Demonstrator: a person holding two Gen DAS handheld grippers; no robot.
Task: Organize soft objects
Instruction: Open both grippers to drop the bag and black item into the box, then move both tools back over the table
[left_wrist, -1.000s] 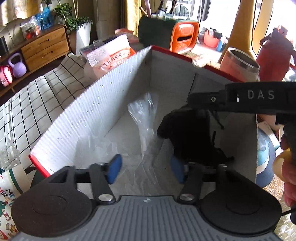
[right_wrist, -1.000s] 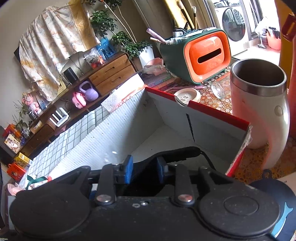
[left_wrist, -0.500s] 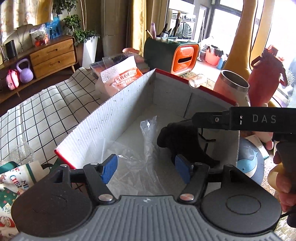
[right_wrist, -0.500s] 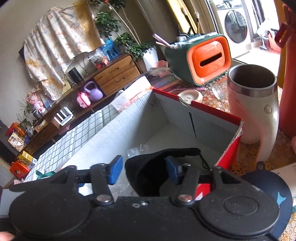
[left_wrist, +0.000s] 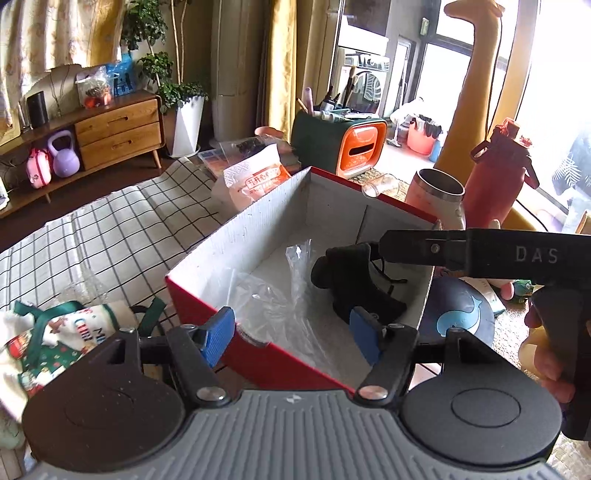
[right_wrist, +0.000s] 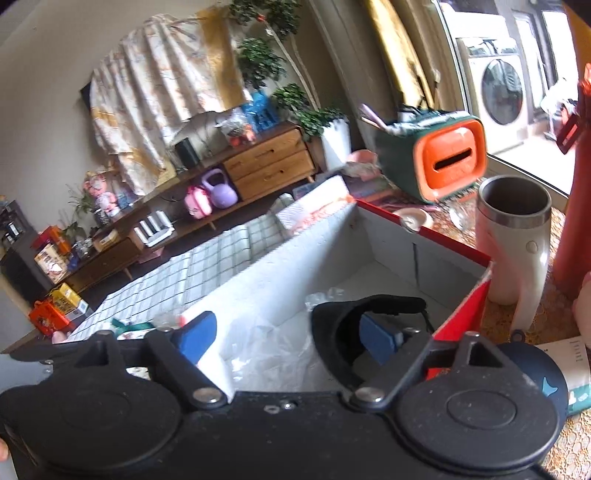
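A red cardboard box (left_wrist: 207, 299) with a white inside holds a clear plastic bag (left_wrist: 273, 295) and a black soft cap (left_wrist: 354, 280). My left gripper (left_wrist: 291, 338) is open and empty, just outside the box's near wall. My right gripper (right_wrist: 284, 338) is open above the box; the black cap (right_wrist: 332, 332) lies in the box around its right finger (right_wrist: 380, 338). In the left wrist view the right gripper's black finger (left_wrist: 424, 249) reaches over the cap. A Christmas-print cloth (left_wrist: 48, 343) lies left of the box.
A steel tumbler (left_wrist: 439, 195), a red bottle (left_wrist: 495, 181), an orange-green organizer (left_wrist: 343, 144) and a snack packet (left_wrist: 255, 177) stand behind the box. A blue whale pad (left_wrist: 461, 314) lies to its right. A checkered cloth (left_wrist: 92, 236) covers the surface on the left.
My right gripper opened wide and let go of the black cap, which now sits in the box. My left gripper drew back out of the box to its near wall.
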